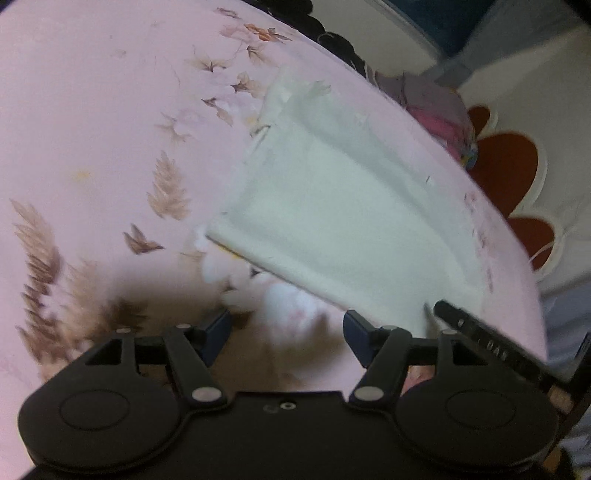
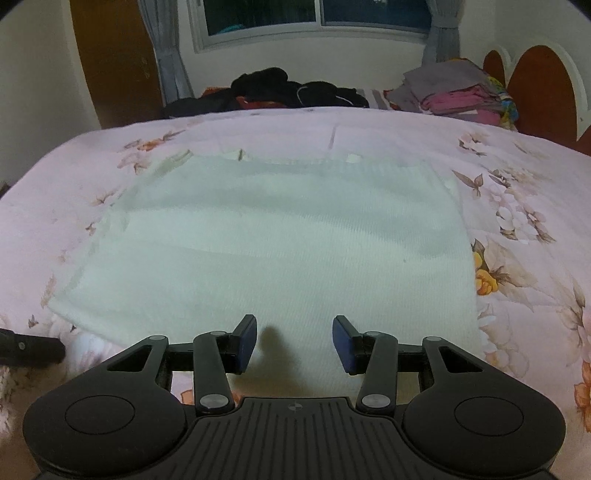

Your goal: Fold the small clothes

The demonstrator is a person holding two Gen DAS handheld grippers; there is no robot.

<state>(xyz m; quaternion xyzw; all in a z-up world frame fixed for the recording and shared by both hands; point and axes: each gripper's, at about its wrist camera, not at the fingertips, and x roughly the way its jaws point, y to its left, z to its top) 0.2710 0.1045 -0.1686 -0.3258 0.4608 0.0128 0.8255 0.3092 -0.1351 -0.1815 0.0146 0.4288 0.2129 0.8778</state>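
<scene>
Across the pink floral bedspread [image 2: 517,177] a white knitted garment [image 2: 280,251] lies flat, occupying the middle of the bed. Seen from the right wrist, it forms a broad four-sided panel whose near hem runs side to side just ahead of the gripper, while its far edge, with small tabs or straps, points toward the window [image 2: 317,14]; which axis is the longer cannot be judged reliably through the fisheye. In the left wrist view the same garment [image 1: 343,206] appears as a tilted panel running from upper left to lower right, its near edge lifted slightly off the bedspread [image 1: 92,129].

Behind the garment, a dark heap of clothes [image 2: 291,92] and a folded stack [image 2: 458,92] rest at the far side of the bed, beside the red headboard [image 2: 543,85].

Right gripper [image 2: 294,341]: jaws spread wide, blue pads [image 2: 247,343] empty, poised over the garment's near hem; contact cannot be confirmed.

Left gripper [image 1: 286,336]: jaws likewise wide apart and empty, beside the garment's corner, over the bedspread.
</scene>
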